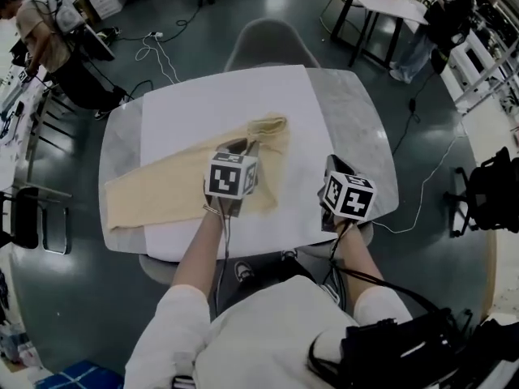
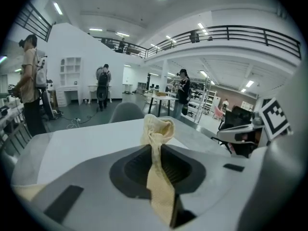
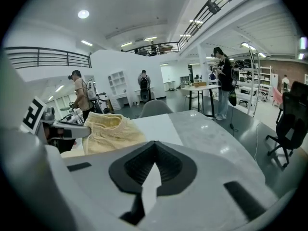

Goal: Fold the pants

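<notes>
Left gripper view: the left gripper (image 2: 156, 153) has its jaws clamped on a bunched end of the pale yellow pants (image 2: 157, 128), held above the table (image 1: 357, 120). The right gripper (image 3: 153, 150) has its jaws narrowly apart with nothing between them. The rest of the pants sprawl toward the table's left edge, so folding looks barely begun.

The grey table (image 1: 357, 112) at frame centre bears a white sheet (image 1: 211, 104); yellow pants (image 1: 154, 193) lie across the sheet's lower left.
</notes>
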`<state>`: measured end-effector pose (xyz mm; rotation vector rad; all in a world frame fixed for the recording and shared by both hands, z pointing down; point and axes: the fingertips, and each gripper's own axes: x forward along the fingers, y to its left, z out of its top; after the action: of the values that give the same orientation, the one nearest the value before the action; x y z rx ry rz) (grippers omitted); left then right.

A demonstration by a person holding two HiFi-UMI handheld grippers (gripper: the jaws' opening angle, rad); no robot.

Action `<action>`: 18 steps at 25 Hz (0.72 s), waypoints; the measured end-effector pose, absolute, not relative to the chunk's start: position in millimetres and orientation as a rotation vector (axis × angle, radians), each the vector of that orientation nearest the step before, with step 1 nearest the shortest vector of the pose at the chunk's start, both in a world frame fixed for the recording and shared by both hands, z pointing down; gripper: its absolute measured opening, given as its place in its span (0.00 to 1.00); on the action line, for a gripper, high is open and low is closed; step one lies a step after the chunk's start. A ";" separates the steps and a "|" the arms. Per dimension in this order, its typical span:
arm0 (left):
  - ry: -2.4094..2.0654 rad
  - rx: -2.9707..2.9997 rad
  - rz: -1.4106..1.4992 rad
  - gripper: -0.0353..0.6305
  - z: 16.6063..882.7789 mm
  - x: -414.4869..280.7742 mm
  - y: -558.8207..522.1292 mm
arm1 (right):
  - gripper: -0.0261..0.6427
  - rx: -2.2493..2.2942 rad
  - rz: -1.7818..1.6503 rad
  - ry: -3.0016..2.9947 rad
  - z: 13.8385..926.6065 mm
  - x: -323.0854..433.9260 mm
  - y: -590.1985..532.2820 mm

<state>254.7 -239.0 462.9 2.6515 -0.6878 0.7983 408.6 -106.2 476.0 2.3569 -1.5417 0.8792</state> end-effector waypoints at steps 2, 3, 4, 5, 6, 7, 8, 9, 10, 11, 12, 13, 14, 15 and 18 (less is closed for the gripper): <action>-0.744 2.637 0.783 0.14 456.2 230.2 -251.0 | 0.03 2.326 0.860 -1.585 468.9 389.2 -123.5; -0.774 2.628 0.775 0.14 453.8 216.1 -257.3 | 0.03 2.309 0.851 -1.608 466.4 378.0 -132.6; -0.802 2.618 0.765 0.14 451.3 201.7 -263.4 | 0.03 2.293 0.843 -1.630 464.5 366.4 -141.7; -0.828 2.608 0.753 0.14 448.5 187.7 -269.2 | 0.03 2.277 0.837 -1.652 463.0 355.2 -150.5; -0.855 2.599 0.741 0.14 446.0 174.1 -275.0 | 0.03 2.261 0.833 -1.672 461.7 344.4 -158.8; -0.882 2.590 0.730 0.14 444.8 160.9 -281.5 | 0.03 2.245 0.831 -1.689 460.6 334.0 -166.8; -0.909 2.581 0.721 0.14 444.2 147.4 -288.2 | 0.03 2.228 0.830 -1.706 459.7 323.4 -174.5; -0.934 2.571 0.713 0.14 443.3 133.3 -295.0 | 0.03 2.211 0.828 -1.722 458.8 312.0 -182.5; -0.958 2.559 0.704 0.14 442.4 118.5 -301.9 | 0.03 2.194 0.824 -1.737 457.9 299.7 -190.9; -0.980 2.547 0.694 0.14 441.7 103.3 -308.9 | 0.03 2.177 0.818 -1.752 456.8 286.8 -199.8; -1.000 2.533 0.682 0.14 441.5 88.2 -315.5 | 0.03 2.159 0.811 -1.765 455.8 273.7 -208.7; -1.020 2.517 0.669 0.14 441.9 73.9 -321.4 | 0.03 2.140 0.802 -1.777 455.1 261.0 -217.0; -1.040 2.502 0.656 0.14 442.9 60.6 -326.4 | 0.03 2.119 0.795 -1.789 455.0 249.1 -224.6; -1.060 2.485 0.646 0.14 444.2 48.0 -330.7 | 0.03 2.098 0.790 -1.801 455.6 238.1 -231.7; -1.130 2.427 0.620 0.14 450.3 8.4 -342.2 | 0.03 2.032 0.783 -1.840 458.9 206.6 -252.4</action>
<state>8.4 -342.2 450.3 2.4273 -1.1301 0.6204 206.6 -252.4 458.9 2.0324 -1.8397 0.7827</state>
